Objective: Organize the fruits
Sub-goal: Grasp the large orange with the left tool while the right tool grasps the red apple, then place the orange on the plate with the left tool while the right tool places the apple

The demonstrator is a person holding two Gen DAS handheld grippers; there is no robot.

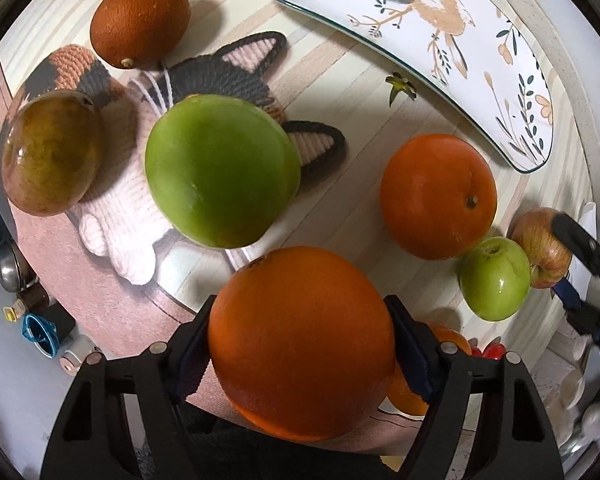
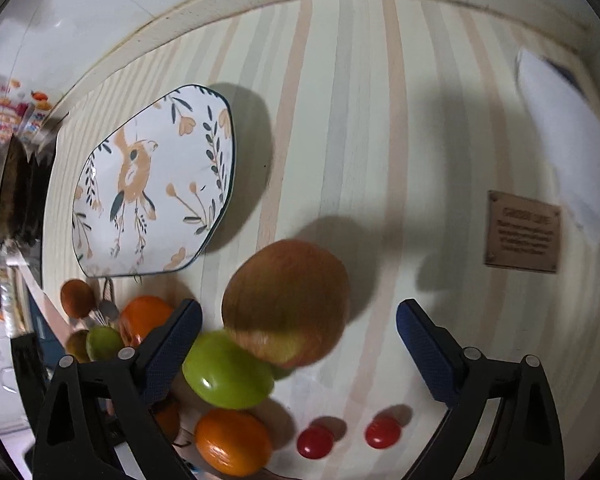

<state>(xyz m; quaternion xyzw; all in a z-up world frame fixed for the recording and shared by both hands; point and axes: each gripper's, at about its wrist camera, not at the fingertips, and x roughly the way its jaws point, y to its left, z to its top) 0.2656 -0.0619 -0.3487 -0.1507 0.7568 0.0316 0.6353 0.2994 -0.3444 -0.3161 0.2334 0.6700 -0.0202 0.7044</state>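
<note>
Pastel-striped wooden tabletop point(image 2: 364, 128) holds scattered fruit. Left gripper point(image 1: 302, 344) clamps a large round glossy orange point(image 1: 300, 340), both pads pressed on its sides; stem end tips toward the table's far side. Right gripper point(image 2: 299, 344) stands wide apart, nothing held, over a round red-yellow apple point(image 2: 286, 300). Smooth green oval fruit point(image 1: 222, 172) lies on a crocheted cat mat point(image 1: 236, 68). White bird-print ceramic plate point(image 2: 152, 184) sits apart. Two small red tomatoes point(image 2: 315, 441) near the table edge.
</note>
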